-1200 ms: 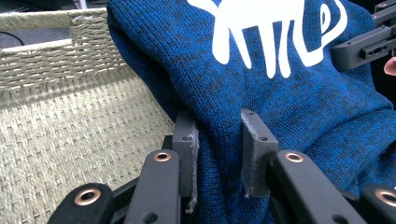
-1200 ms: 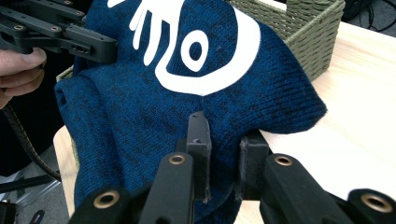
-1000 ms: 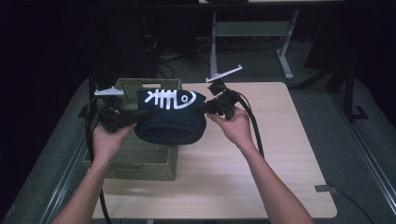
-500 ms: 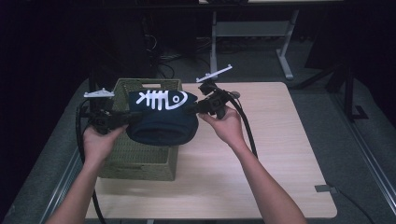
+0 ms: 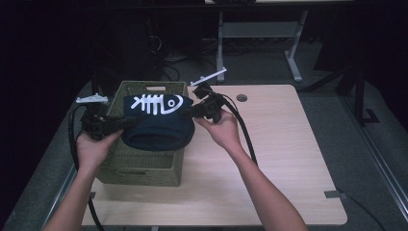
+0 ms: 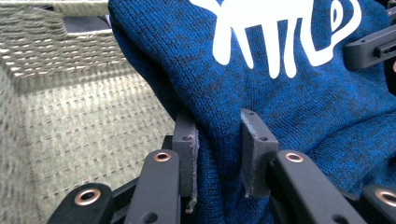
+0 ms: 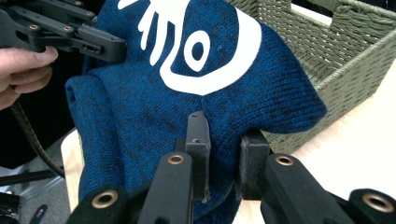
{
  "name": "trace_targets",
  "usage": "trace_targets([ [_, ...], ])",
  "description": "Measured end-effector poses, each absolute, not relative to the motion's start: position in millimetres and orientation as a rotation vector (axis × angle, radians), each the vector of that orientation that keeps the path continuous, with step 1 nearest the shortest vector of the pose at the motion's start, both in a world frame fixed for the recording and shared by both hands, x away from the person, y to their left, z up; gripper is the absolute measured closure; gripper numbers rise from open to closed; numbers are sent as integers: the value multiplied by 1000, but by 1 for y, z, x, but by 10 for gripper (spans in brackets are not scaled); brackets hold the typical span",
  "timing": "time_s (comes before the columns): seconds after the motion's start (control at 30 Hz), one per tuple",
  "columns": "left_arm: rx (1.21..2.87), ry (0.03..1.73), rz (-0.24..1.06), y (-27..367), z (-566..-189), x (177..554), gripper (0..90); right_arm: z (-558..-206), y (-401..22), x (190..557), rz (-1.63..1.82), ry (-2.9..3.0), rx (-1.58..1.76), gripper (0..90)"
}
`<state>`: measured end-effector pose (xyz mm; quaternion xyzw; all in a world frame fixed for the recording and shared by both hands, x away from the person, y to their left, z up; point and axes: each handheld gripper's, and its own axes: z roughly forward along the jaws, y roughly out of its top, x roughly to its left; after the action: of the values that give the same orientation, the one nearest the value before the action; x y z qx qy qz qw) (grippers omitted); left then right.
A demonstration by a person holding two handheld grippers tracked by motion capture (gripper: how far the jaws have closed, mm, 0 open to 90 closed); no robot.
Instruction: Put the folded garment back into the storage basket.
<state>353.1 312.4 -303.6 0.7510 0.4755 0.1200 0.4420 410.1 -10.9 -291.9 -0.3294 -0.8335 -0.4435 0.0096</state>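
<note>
Dim, dark surroundings, evenly lit tabletop, soft high view, sharp close-ups, no glare

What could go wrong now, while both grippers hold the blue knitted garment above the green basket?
1. The left gripper and the right gripper each pinch only a fold at the edge of the blue knitted garment, so the knit might slip out.
2. The garment hangs over the near rim of the woven basket; if released here, part may land outside it.
</note>
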Motion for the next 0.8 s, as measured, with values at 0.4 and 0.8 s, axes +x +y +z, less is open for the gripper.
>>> trace_targets([
  [0.4, 1854, 1219, 301, 329, -308, 353, 709, -298, 9, 415, -1367, -2600, -1010, 780],
  [0.8, 1848, 1248, 310, 343, -314, 351, 704, -305, 26, 418, -1354, -2596, -995, 776],
])
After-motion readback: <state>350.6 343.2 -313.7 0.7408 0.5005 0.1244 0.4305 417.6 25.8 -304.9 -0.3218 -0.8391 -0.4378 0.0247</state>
